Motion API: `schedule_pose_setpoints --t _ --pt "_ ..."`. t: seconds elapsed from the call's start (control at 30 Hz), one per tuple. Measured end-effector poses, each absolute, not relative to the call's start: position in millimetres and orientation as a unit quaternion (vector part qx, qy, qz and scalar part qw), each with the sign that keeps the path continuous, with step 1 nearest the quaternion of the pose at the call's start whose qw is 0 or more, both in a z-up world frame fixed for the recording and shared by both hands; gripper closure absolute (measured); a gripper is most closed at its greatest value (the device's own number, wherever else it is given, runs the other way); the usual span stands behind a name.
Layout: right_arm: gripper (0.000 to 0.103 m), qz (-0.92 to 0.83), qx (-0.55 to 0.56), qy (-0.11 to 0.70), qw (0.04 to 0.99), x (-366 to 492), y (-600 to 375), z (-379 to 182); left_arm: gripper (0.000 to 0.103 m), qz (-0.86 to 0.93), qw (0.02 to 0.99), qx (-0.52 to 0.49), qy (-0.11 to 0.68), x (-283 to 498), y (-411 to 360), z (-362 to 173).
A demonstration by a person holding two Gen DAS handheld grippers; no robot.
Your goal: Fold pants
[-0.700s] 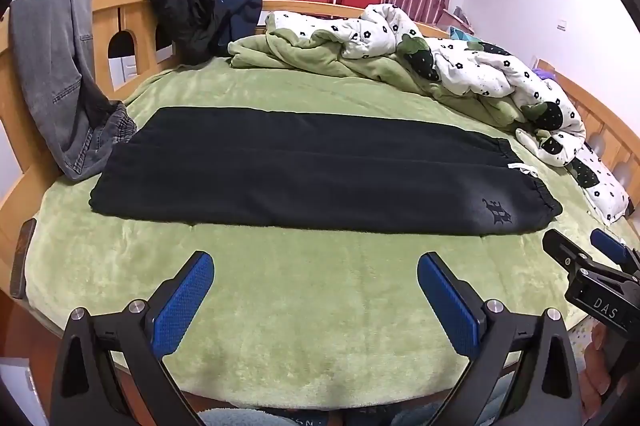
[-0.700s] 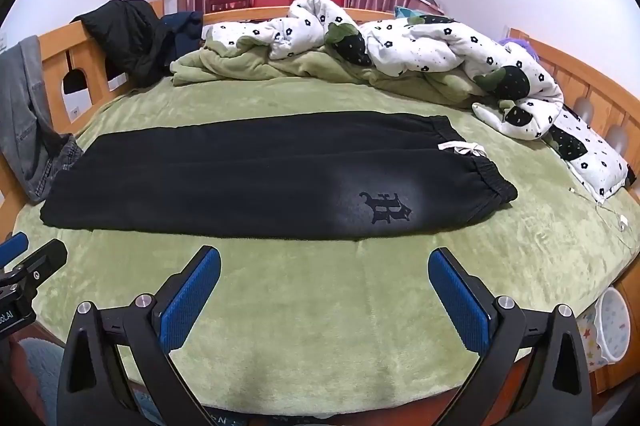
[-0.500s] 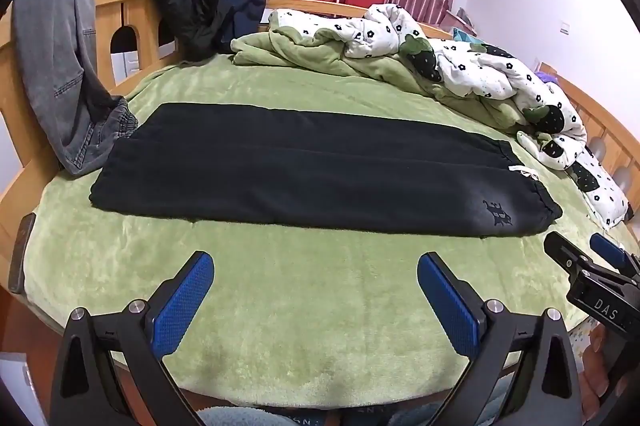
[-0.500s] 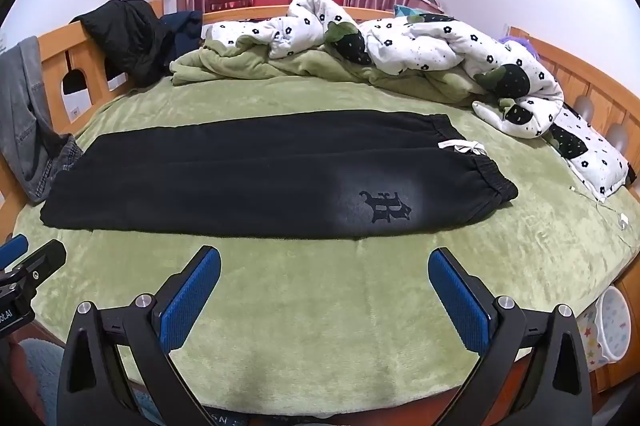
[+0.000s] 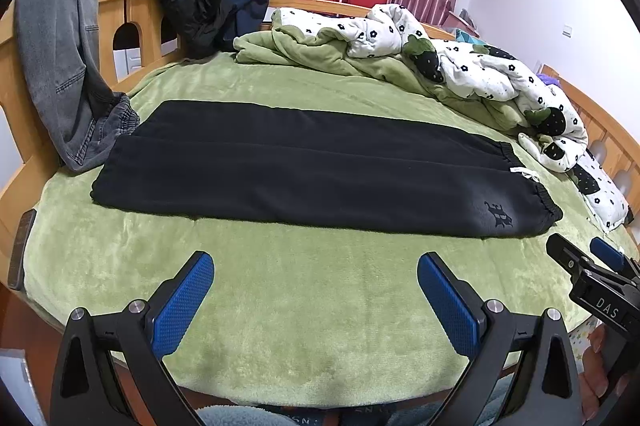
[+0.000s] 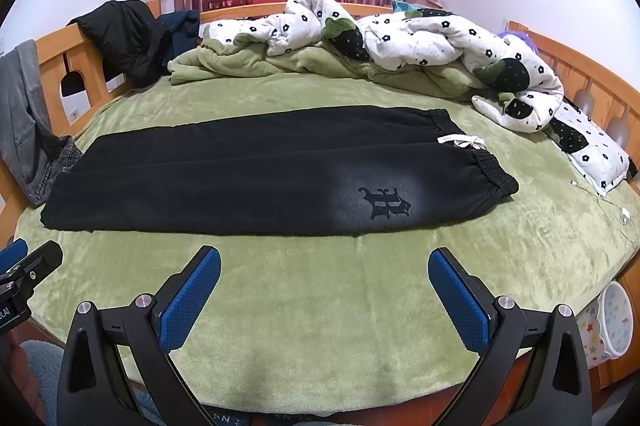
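Note:
Black pants [image 5: 312,173] lie flat on the green bed cover, folded lengthwise with one leg on the other, waistband and white drawstring [image 6: 460,141] at the right, leg ends at the left. They also show in the right wrist view [image 6: 248,173], with a dark logo [image 6: 386,202] near the waist. My left gripper [image 5: 314,266] is open and empty, over the bed's near edge, short of the pants. My right gripper [image 6: 324,262] is open and empty, also short of the pants. The right gripper's tip also shows at the left wrist view's right edge [image 5: 588,258].
A rumpled white flowered quilt [image 6: 420,37] and green blanket [image 5: 320,53] lie along the far side. Grey jeans [image 5: 64,65] and a black jacket [image 5: 188,5] hang on the wooden bed frame [image 5: 116,9] at left. A white cable [image 6: 612,205] lies at right.
Both grippers have stayed open. The left wrist view has shifted slightly, with the pants a little lower and nearer in frame. The pants have not moved.

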State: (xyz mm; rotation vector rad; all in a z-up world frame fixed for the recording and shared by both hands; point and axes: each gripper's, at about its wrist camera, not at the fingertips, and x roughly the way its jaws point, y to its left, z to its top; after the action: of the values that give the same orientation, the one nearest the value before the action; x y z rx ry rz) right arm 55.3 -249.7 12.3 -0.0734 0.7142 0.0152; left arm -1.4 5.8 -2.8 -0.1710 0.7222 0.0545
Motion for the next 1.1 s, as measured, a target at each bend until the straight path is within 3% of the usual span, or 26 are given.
schedule_pose_setpoints --t 1.1 --pt "0.001 0.009 -0.032 0.350 0.936 55.5 -253.1 11.0 0.001 0.031 0.931 -0.086 0.354 -1.7 12.7 -6.1"
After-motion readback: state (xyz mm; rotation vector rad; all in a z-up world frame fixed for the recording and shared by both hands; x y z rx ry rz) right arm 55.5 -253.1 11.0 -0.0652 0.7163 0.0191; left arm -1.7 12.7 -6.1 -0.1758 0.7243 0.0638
